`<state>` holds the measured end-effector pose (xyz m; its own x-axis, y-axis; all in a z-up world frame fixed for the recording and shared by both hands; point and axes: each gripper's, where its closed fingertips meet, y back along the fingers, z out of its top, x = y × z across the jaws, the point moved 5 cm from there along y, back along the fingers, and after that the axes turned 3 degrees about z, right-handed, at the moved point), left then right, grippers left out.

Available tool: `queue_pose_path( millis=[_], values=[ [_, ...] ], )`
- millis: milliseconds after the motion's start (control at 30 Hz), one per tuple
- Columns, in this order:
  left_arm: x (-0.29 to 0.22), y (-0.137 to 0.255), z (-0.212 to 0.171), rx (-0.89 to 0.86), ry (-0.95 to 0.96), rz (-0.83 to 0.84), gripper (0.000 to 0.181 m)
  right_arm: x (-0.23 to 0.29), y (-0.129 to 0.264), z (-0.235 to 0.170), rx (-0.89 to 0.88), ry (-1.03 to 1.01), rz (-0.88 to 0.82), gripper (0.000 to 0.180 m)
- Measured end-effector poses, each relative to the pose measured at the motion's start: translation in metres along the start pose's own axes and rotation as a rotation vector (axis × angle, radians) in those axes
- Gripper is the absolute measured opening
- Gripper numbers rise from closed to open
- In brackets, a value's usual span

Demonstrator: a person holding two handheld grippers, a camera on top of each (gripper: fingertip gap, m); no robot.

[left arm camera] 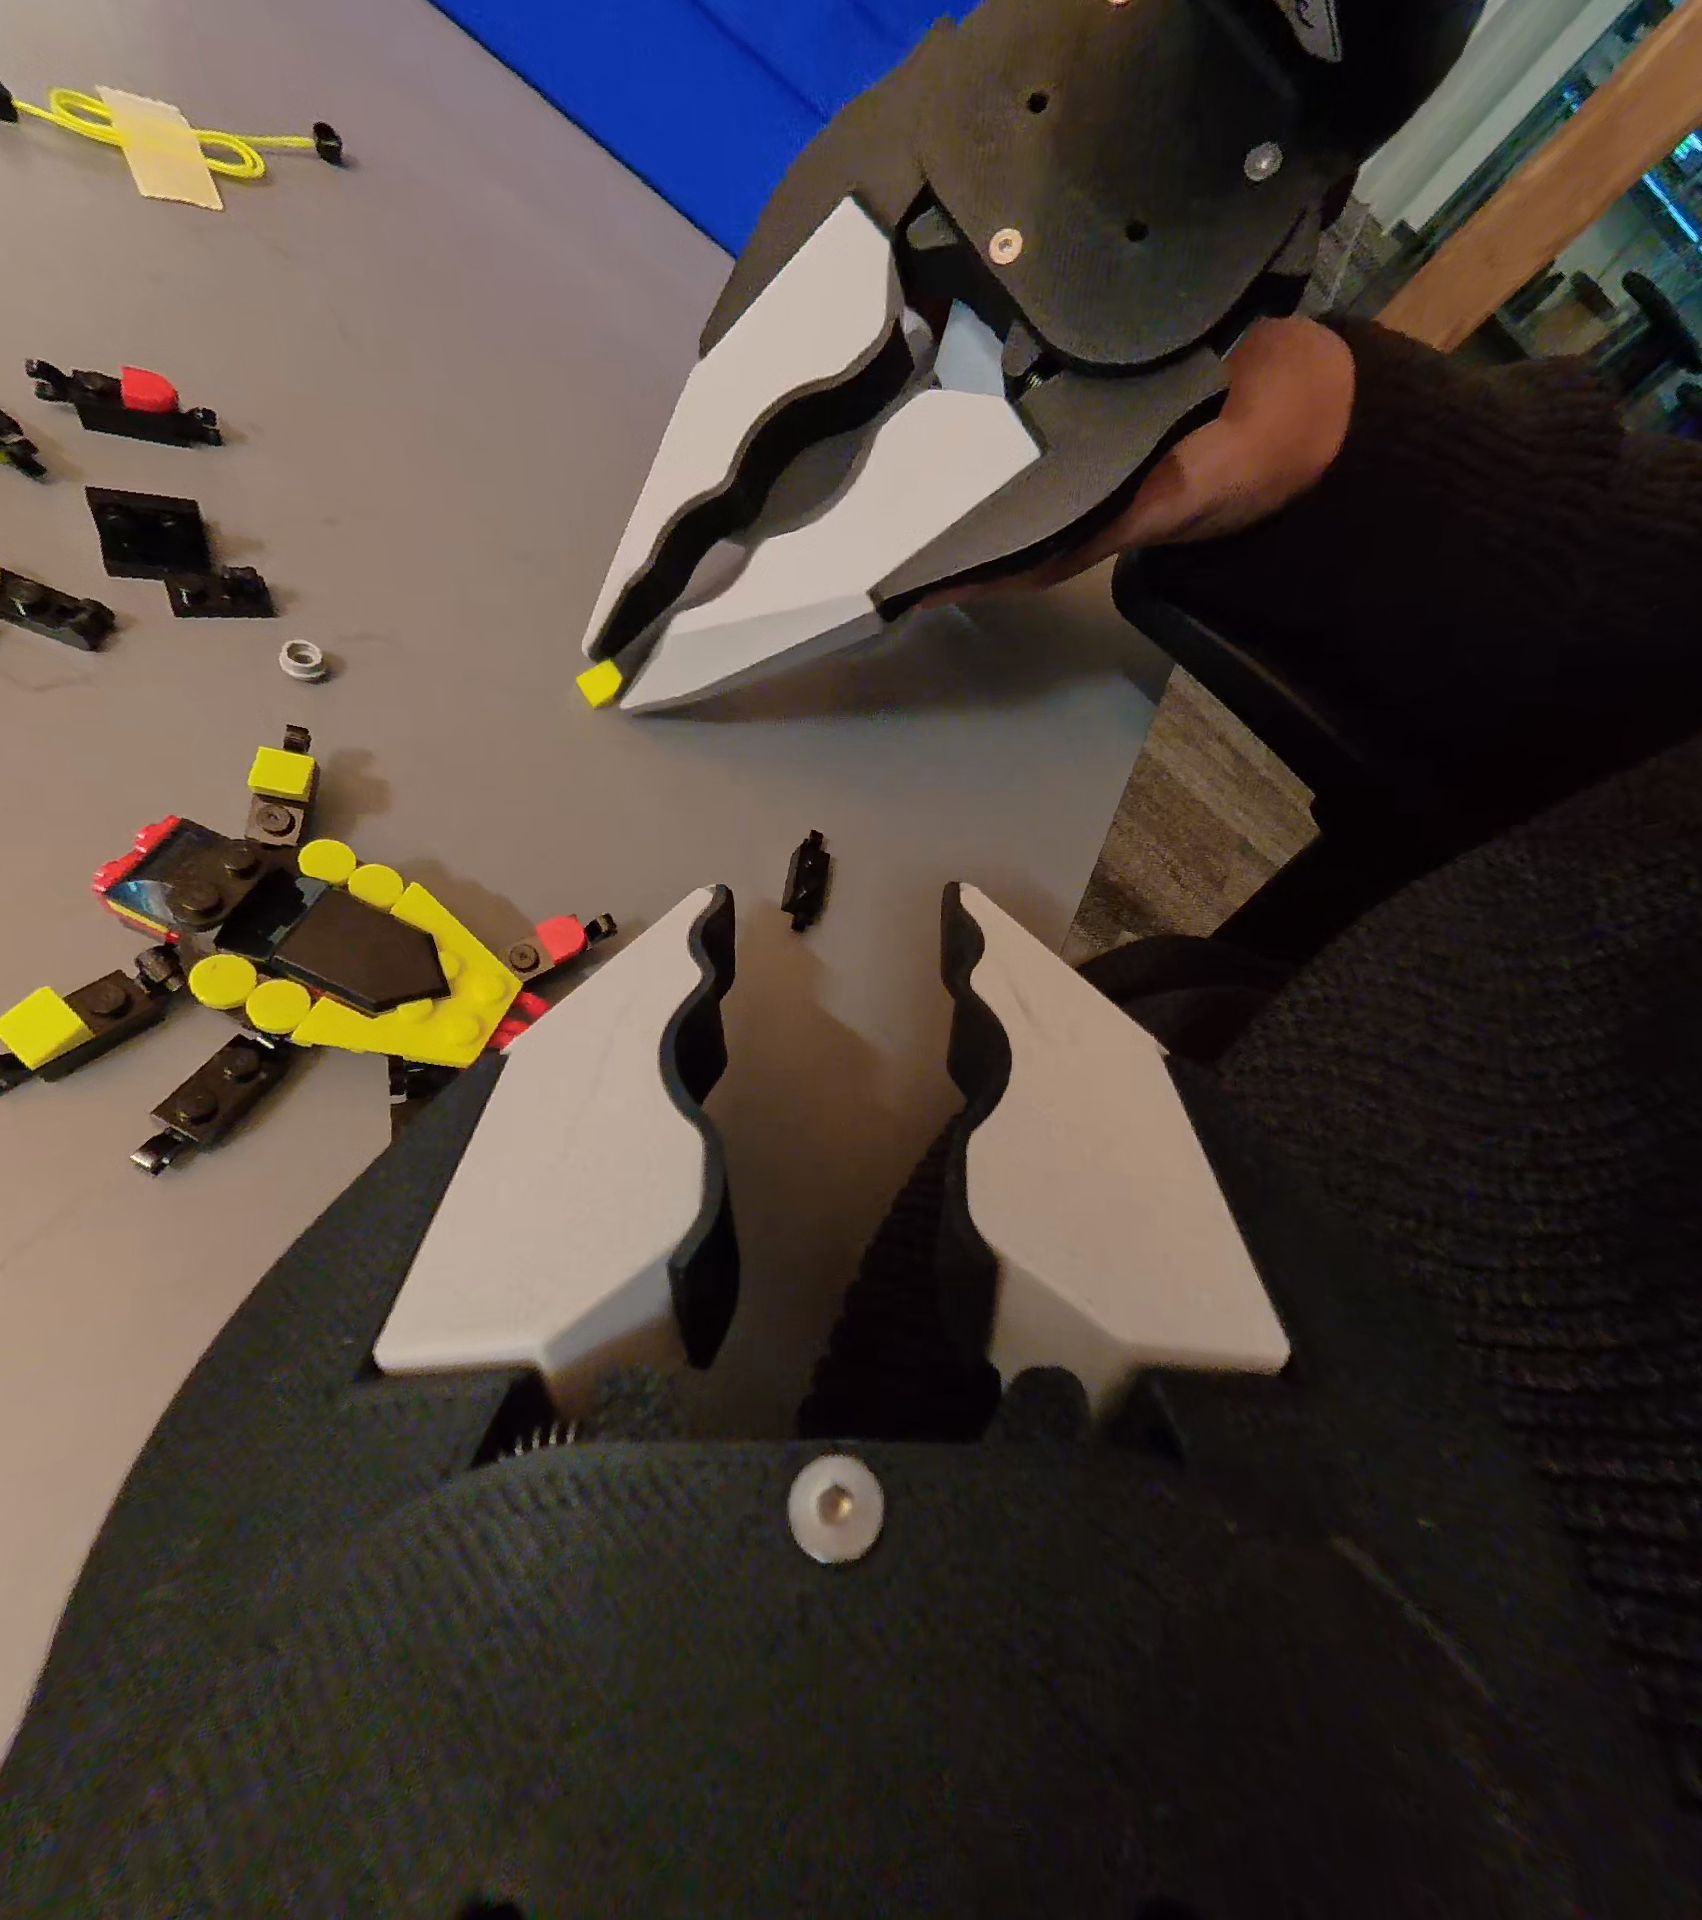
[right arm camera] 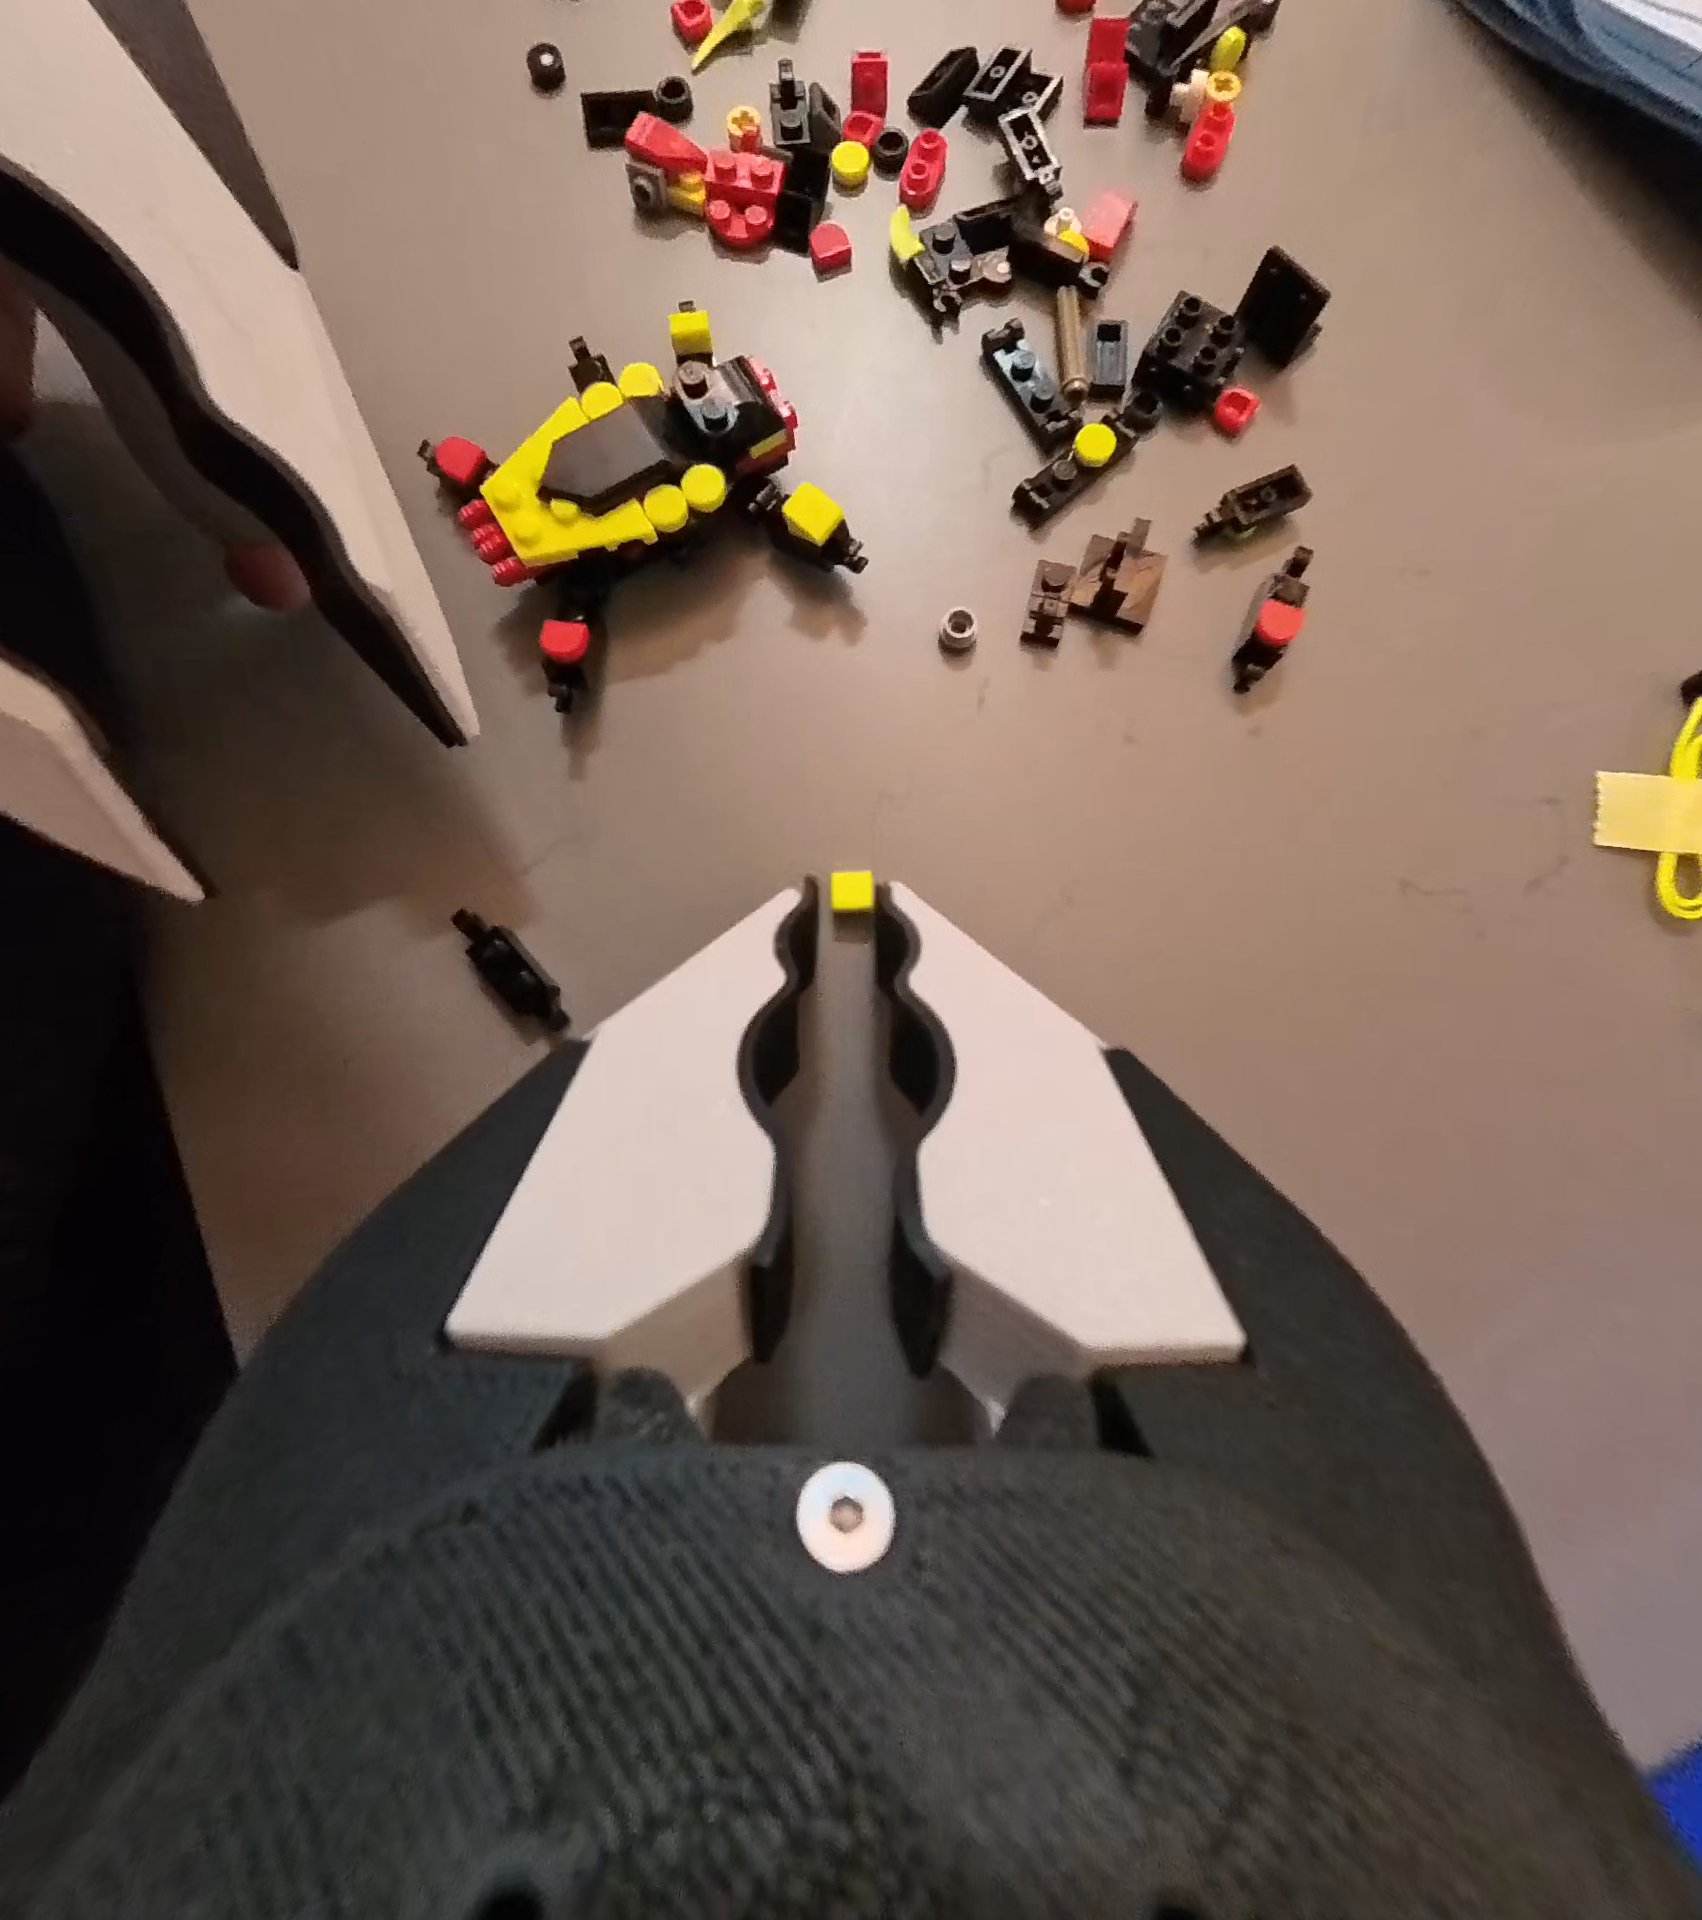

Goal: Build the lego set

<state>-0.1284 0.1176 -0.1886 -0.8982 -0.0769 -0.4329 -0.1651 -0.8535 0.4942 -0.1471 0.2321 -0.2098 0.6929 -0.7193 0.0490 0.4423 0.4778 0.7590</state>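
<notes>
Grey worktop (right arm camera: 1242, 935) holds loose bricks (right arm camera: 1034, 208) and the half-built model (right arm camera: 608, 478). Right gripper (right arm camera: 852, 894) jaws pinch a yellow tile (right arm camera: 851, 891); left gripper (left arm camera: 836, 904) jaws are apart, empty

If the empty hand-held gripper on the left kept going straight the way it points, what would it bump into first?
Probably the small black piece lying on the table, just ahead of the left hand-held gripper and slightly to one side of its open fingers. Depth is hard to judge, so it might pass above it.
</notes>
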Motion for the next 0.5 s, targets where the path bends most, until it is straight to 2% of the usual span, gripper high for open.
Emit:
queue_pose_path(
  millis=[233,367,500],
  values=[
    [0.0004,0.0003,0.0003,-0.002,0.003,-0.002,0.036,-0.0018,0.0081,-0.0019,-0.046,-0.081,-0.013,0.015],
    [-0.0001,0.0001,0.0001,0.001,0.002,-0.005,0.036,0.0038,0.0056,0.0016,-0.056,-0.048,0.002,0.007],
    [-0.0001,0.0006,0.0004,-0.002,0.0,-0.002,0.036,-0.0052,0.002,-0.0035,0.004,-0.02,-0.076,0.002]
  ],
)
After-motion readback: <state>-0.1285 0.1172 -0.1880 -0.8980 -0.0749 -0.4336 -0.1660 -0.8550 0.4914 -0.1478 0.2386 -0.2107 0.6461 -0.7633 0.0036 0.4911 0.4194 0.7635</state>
